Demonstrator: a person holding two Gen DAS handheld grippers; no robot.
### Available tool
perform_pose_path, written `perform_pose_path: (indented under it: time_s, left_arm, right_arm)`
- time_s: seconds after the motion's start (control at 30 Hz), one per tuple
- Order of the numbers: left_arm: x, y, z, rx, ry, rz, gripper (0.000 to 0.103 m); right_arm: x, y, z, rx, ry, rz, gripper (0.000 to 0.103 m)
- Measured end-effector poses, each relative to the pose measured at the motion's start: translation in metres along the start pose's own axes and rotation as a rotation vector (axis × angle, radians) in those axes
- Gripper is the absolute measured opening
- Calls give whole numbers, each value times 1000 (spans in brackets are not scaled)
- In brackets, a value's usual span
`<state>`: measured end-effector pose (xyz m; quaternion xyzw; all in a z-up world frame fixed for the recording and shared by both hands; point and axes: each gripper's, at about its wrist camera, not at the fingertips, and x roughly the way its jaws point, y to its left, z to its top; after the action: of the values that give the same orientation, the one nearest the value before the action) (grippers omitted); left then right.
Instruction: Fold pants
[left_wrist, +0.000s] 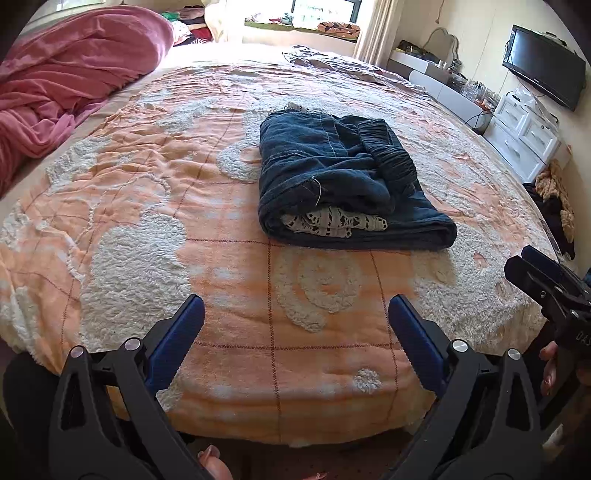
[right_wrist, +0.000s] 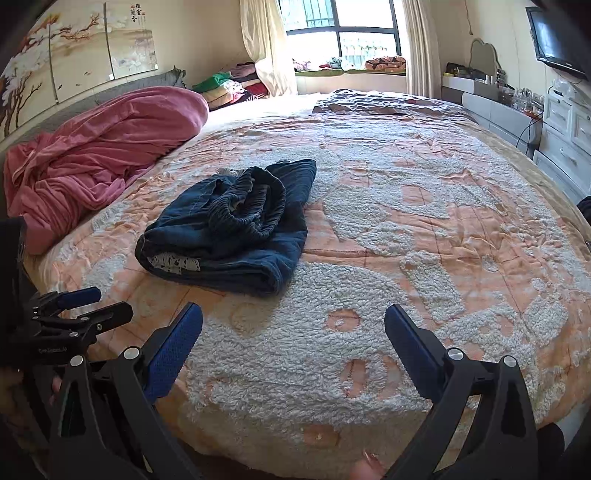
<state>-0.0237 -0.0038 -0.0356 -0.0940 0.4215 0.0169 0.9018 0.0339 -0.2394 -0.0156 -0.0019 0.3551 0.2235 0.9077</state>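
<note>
The dark blue pants (left_wrist: 343, 177) lie folded in a compact bundle on the orange and white bedspread (left_wrist: 147, 221), with the elastic waistband on top and white lace showing at the near edge. In the right wrist view the pants (right_wrist: 229, 229) lie ahead to the left. My left gripper (left_wrist: 295, 314) is open and empty, held back over the bed's near edge, apart from the pants. My right gripper (right_wrist: 293, 325) is open and empty too, near the bed's front edge. It also shows at the right edge of the left wrist view (left_wrist: 543, 280).
A crumpled pink duvet (left_wrist: 62, 81) lies at the far left of the bed. White drawers (left_wrist: 524, 133) and a wall TV (left_wrist: 543, 66) stand to the right. Clothes piles (right_wrist: 229, 88) sit by the window. Dark clothes (left_wrist: 554, 206) lie beside the bed at right.
</note>
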Motion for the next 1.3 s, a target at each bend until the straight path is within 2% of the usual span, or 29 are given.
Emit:
perform_pose_path:
  time_s: [1.3]
  left_arm:
    - [-7, -3, 4, 22, -29, 33, 94]
  right_arm:
    - [2, -5, 0, 1, 6, -37, 99]
